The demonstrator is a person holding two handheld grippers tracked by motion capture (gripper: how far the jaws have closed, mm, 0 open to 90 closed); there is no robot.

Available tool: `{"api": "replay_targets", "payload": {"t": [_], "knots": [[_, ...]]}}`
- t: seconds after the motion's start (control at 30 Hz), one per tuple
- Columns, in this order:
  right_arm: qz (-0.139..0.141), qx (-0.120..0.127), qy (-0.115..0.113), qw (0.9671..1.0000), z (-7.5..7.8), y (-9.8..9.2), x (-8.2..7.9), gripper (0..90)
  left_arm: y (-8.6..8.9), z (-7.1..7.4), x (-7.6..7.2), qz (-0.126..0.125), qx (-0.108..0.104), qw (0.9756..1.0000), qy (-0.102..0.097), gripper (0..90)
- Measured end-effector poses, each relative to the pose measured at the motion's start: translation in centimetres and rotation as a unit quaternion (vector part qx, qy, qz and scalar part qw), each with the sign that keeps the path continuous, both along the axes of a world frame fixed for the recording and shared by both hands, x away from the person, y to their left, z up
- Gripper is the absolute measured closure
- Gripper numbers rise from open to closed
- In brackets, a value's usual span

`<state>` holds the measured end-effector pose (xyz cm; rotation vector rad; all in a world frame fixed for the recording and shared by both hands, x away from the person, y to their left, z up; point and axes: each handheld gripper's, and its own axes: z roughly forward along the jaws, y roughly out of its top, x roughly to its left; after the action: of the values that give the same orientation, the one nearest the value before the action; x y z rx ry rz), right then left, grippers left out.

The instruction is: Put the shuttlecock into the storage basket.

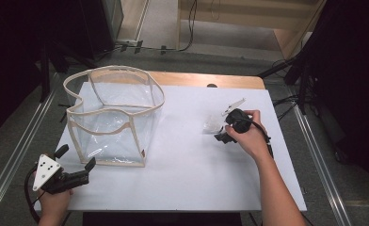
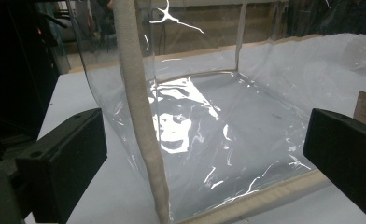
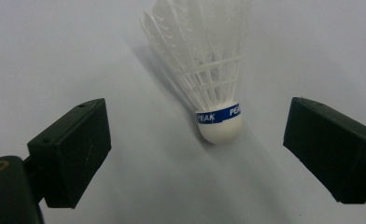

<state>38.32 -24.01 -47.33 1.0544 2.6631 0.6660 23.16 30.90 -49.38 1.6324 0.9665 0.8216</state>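
Shuttlecock (image 3: 216, 88) lies between the right hand-held gripper's (image 3: 197, 149) spread jaws; left hand-held gripper (image 2: 204, 154) (also wide apart) faces the clear bag (image 2: 228, 140).

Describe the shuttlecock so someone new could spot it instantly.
On the white table, look right of the clear bag, just ahead of the right gripper. The shuttlecock lies there: white feathers, rounded white cork, blue band reading PEAK.
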Motion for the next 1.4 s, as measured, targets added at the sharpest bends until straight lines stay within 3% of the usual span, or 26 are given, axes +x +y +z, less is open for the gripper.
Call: {"api": "replay_targets", "payload": {"t": [0.13,0.67,1.07,1.27,1.4], "knots": [[-0.002,0.005,0.004,1.0,-0.3,-0.2,0.3,6.3,0.0,0.0,0.0,-0.001,0.0,1.0,0.0,0.3],[0.006,0.008,0.021,0.9997,-1.1,-0.4,1.3,41.4,0.0,0.0,0.0,-0.003,0.001,1.0,0.001,0.3],[0.019,-0.018,0.034,0.9991,-1.6,0.0,1.7,61.0,0.0,0.0,0.0,-0.004,0.003,1.0,0.0,0.3],[0.018,-0.019,0.031,0.9992,-1.5,0.1,1.7,62.8,0.0,0.0,0.0,-0.004,0.003,1.0,0.001,0.3],[0.006,-0.004,0.028,0.9996,-1.2,0.2,1.6,62.9,0.0,0.0,0.0,-0.004,0.003,1.0,0.001,0.3]]}}
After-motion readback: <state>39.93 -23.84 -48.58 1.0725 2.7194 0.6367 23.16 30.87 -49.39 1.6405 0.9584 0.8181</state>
